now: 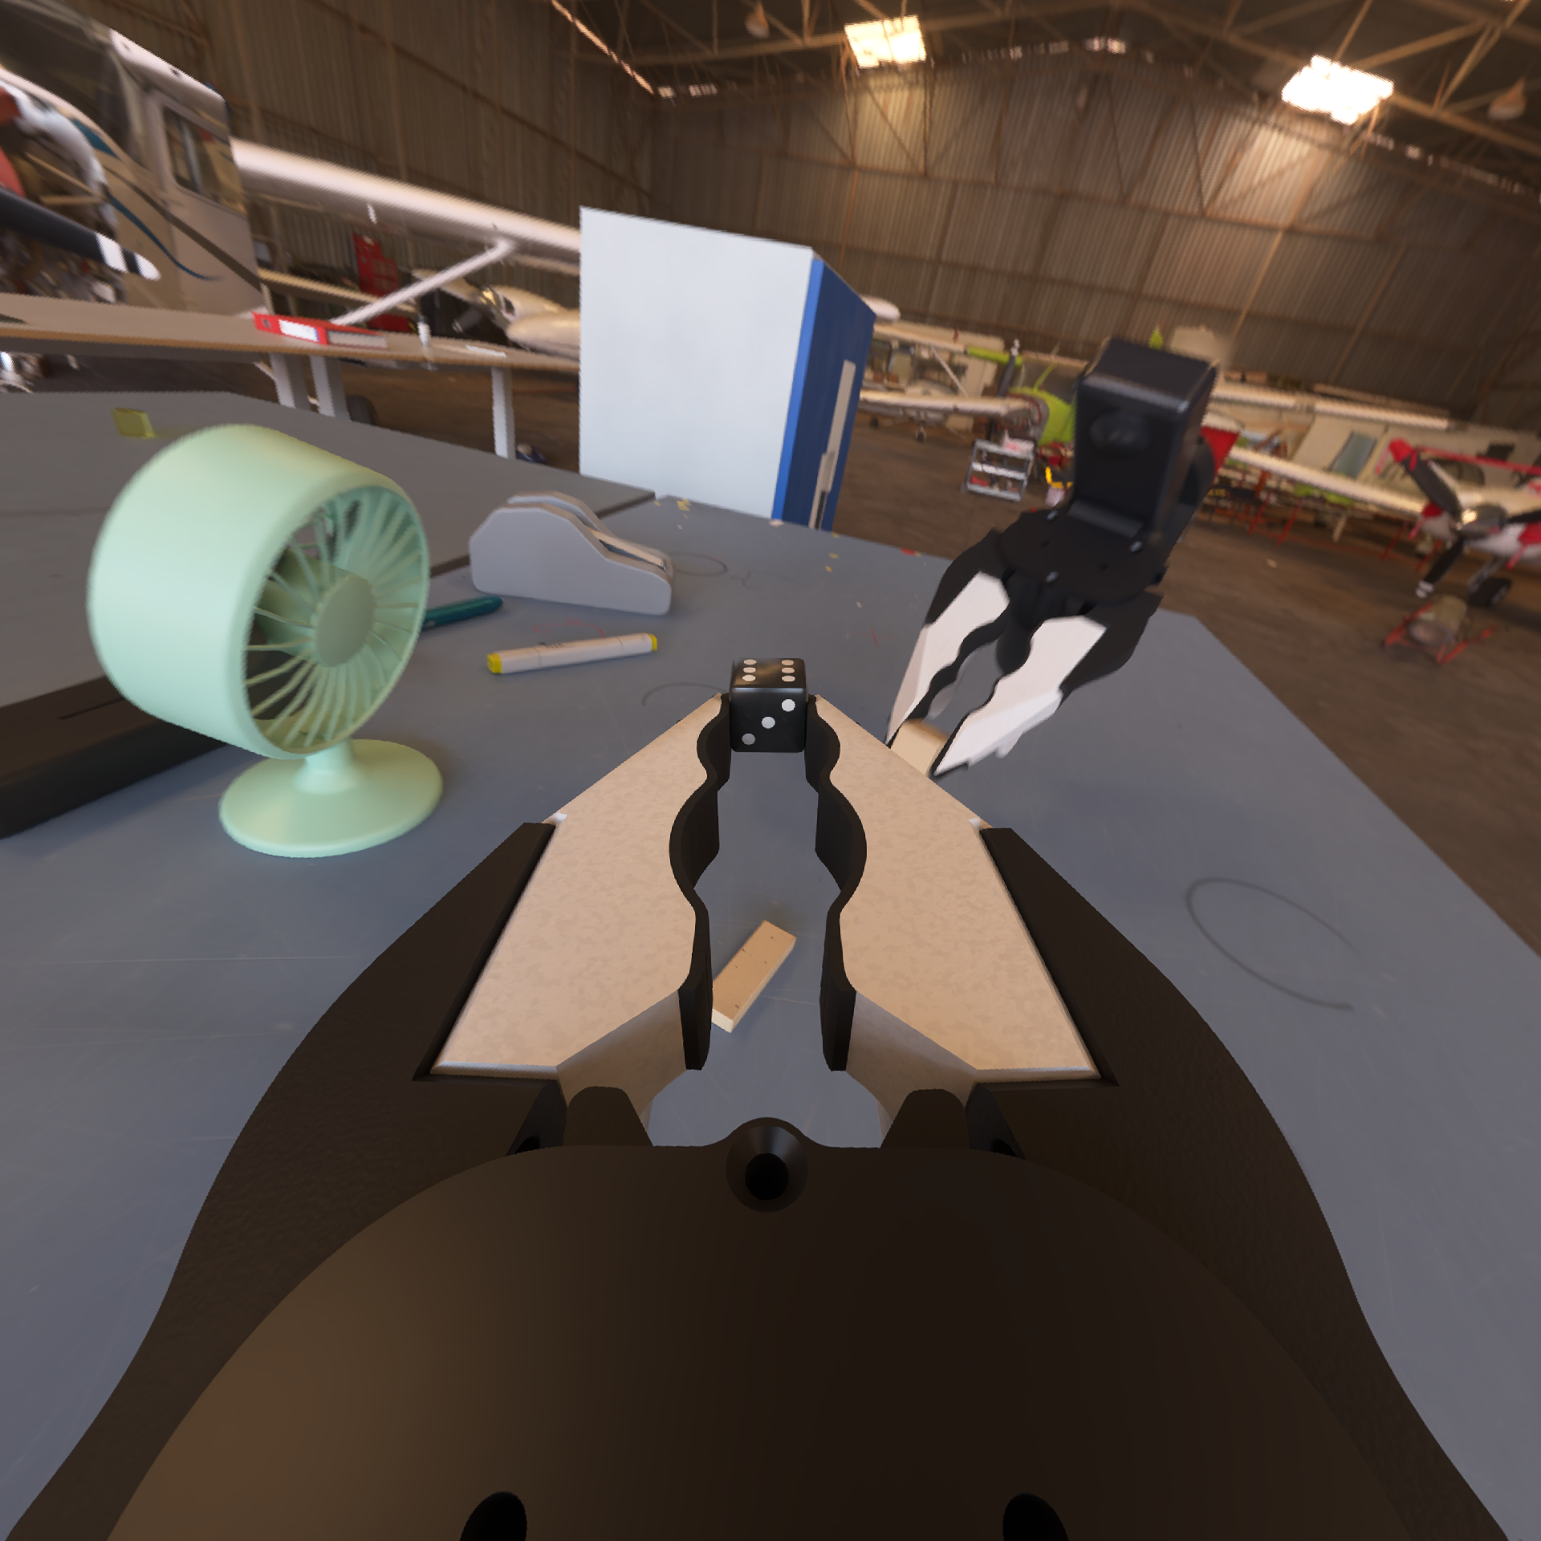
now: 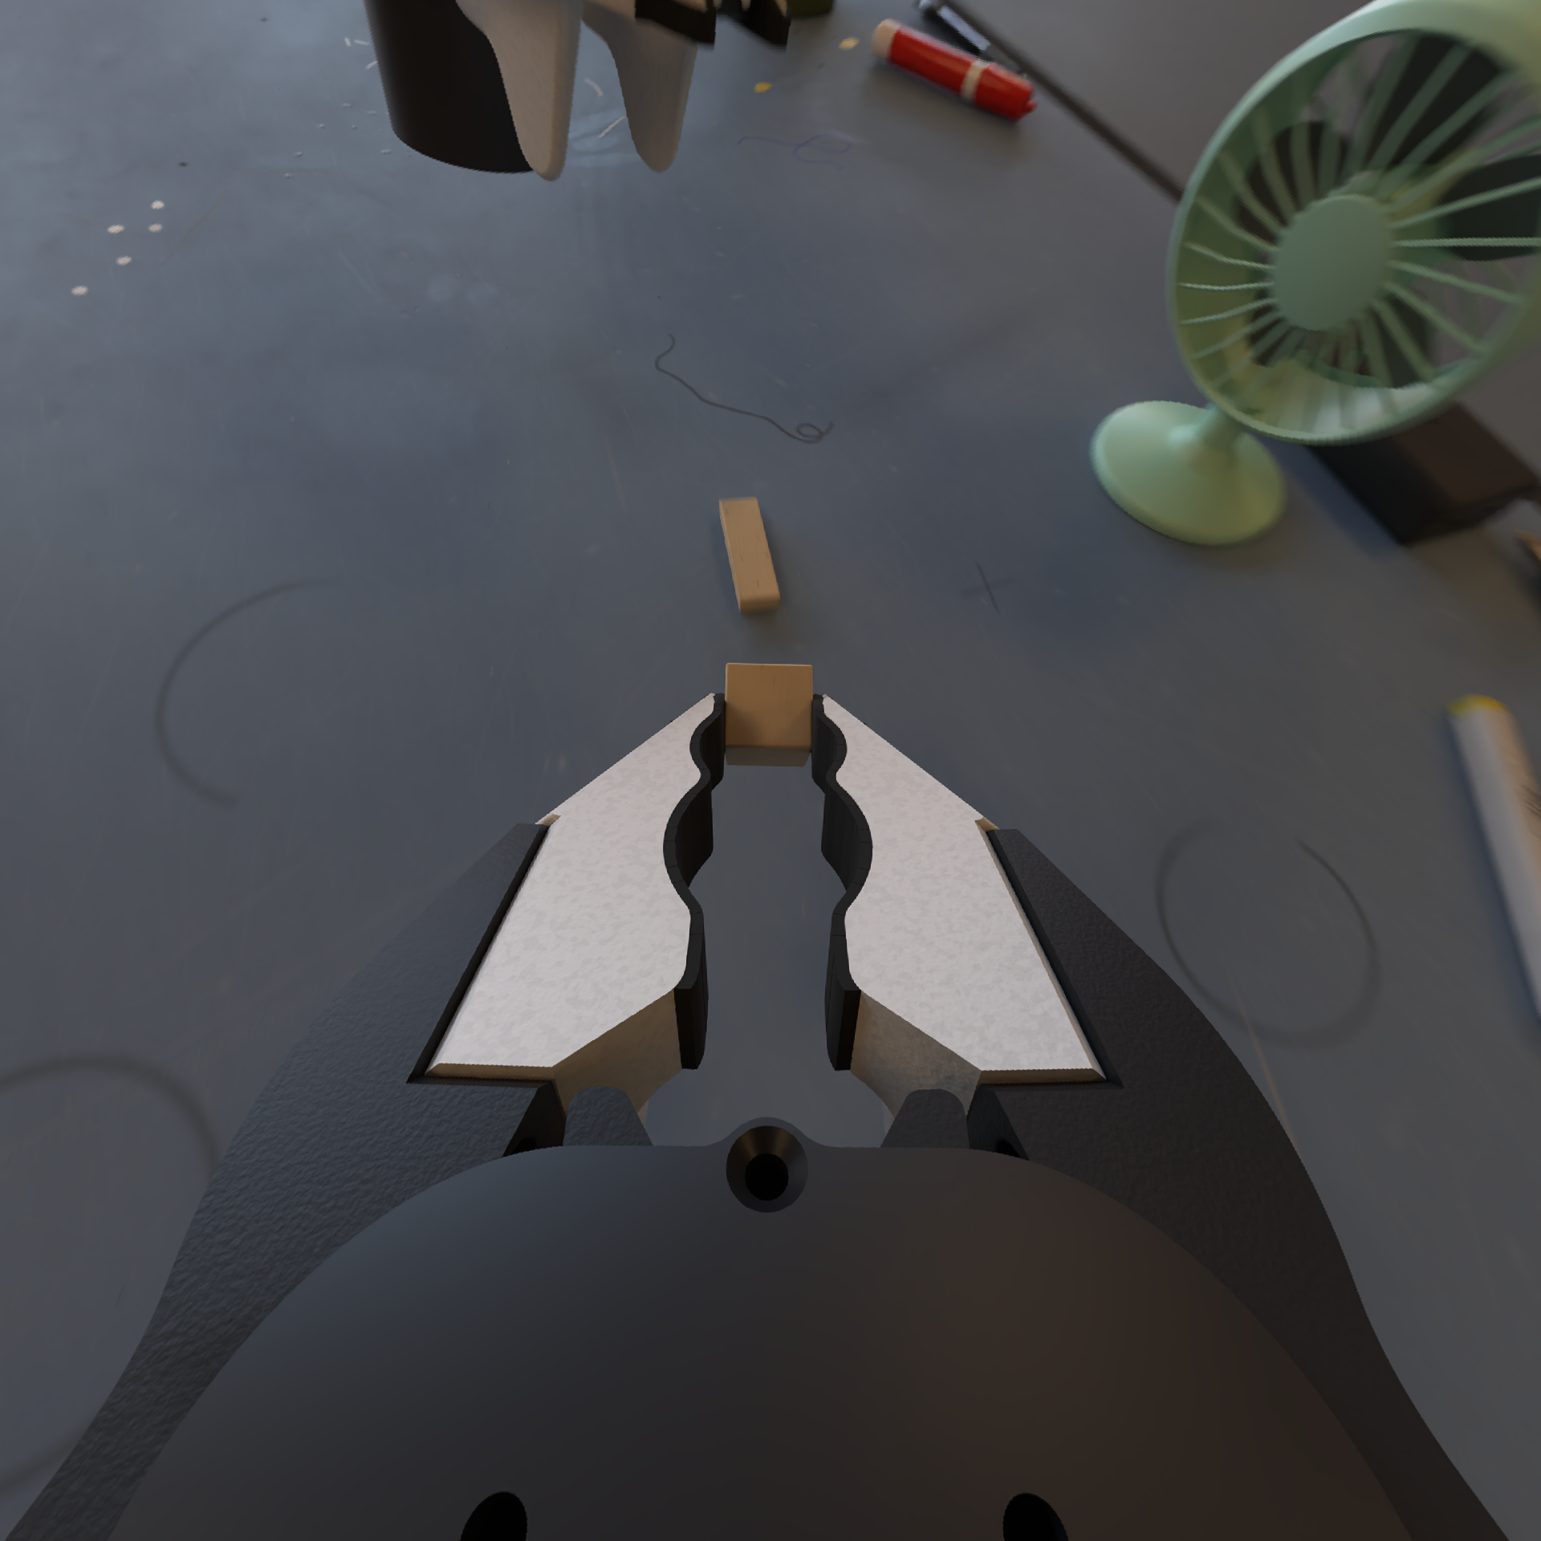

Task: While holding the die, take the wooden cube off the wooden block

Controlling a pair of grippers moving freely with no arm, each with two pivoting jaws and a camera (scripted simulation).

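Left tool (image 1: 768,719) clamps the die (image 1: 768,705) aloft, keeping it clear. Right tool (image 2: 768,724) pinches the wooden cube (image 2: 768,710), seemingly lifted just off the wooden block (image 2: 749,554) on the bench (image 2: 333,500).

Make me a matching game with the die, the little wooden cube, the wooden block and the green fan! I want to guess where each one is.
Things:
1. die
2. wooden cube
3. wooden block
4. green fan

Places:
A. lying flat on the grey table, nothing on it
B. pinched in the left gripper
C. standing on its round foot
D. pinched in the right gripper

Pairs: 1-B, 2-D, 3-A, 4-C
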